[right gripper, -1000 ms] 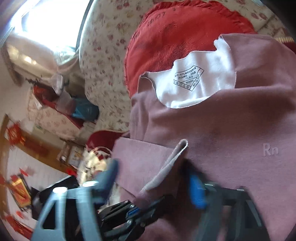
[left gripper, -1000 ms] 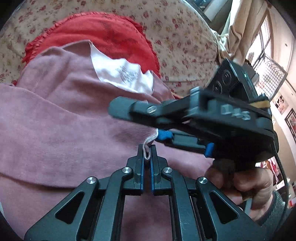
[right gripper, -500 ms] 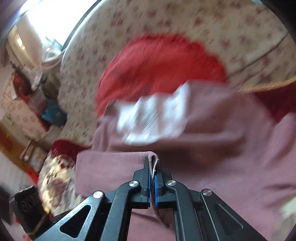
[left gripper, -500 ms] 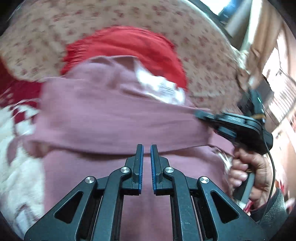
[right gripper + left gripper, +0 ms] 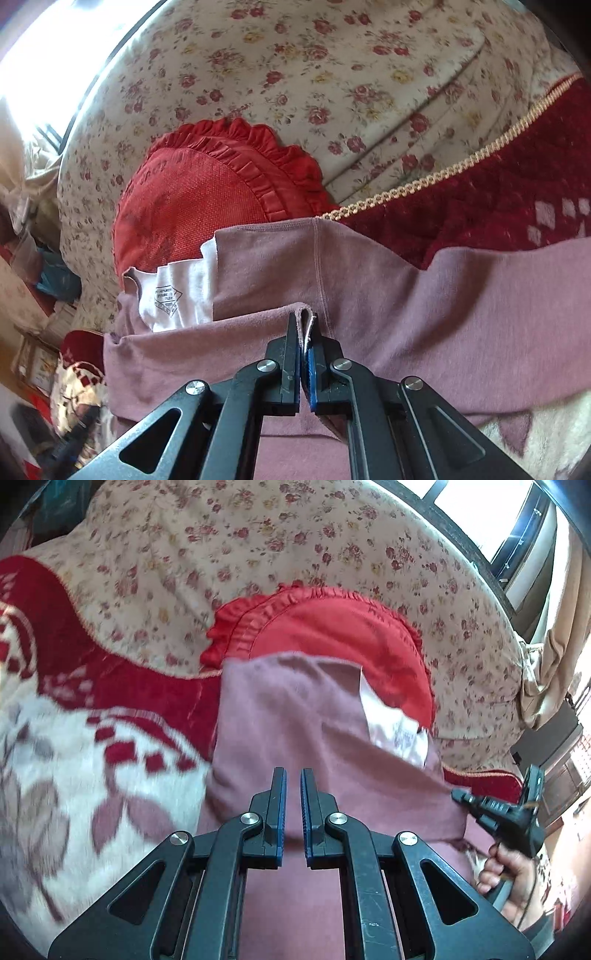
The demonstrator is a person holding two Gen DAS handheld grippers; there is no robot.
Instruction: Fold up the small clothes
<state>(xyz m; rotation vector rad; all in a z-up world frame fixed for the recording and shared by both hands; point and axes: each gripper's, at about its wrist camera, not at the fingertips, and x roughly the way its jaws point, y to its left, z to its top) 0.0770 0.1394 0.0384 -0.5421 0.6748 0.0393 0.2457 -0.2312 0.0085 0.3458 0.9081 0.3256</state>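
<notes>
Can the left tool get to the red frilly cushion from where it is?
Probably yes. The left tool holds nothing and points toward the red frilly cushion. Only the flat pink garment lies between, covering the cushion's near edge; the far part is bare.

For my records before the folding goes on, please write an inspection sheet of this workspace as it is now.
Surface: red and white blanket over a floral cover.
Job's things: pink garment, white inner label showing.
Clutter: red cushion under the garment's top.
Grippers: right gripper shut on a garment fold; left gripper nearly closed, nothing between its fingers.
Cables: thin cable by the right hand.
Surroundings: window, curtain.
</notes>
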